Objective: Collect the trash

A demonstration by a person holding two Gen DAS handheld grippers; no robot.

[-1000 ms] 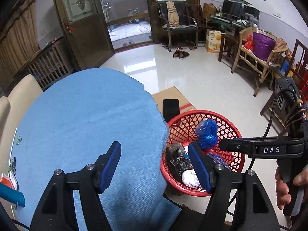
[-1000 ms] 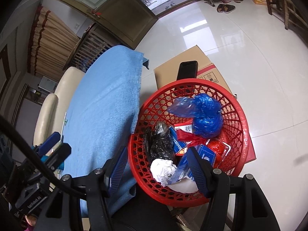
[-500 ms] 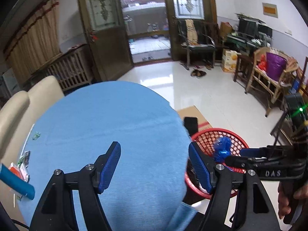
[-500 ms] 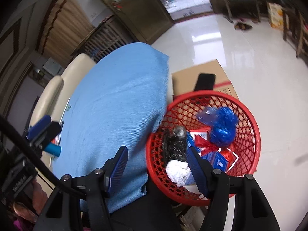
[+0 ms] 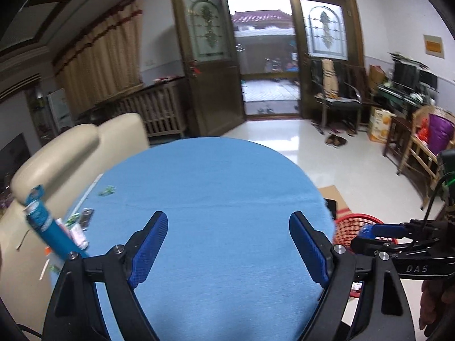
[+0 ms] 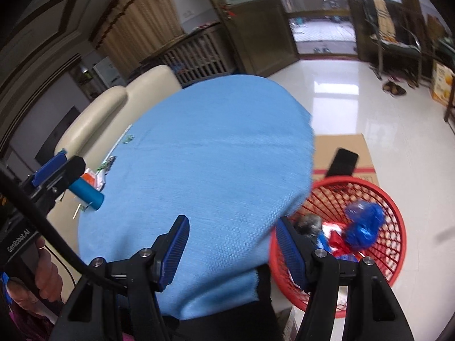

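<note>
Both grippers empty: left gripper (image 5: 229,245) jaws just been opening, now wide apart; right gripper (image 6: 231,251) apart. Remaining trash (image 6: 93,177) sits at table's (image 6: 216,153) left edge, basket (image 6: 394,244) right. Risk: a sloppy grab knocks the wrappers off that edge.

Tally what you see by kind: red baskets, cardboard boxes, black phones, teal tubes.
Red basket: 1
Cardboard box: 1
Black phone: 1
Teal tube: 1
Total: 4

Probably a home living room: sofa (image 5: 71,153), curtains (image 5: 99,68), armchairs (image 5: 338,96).
</note>
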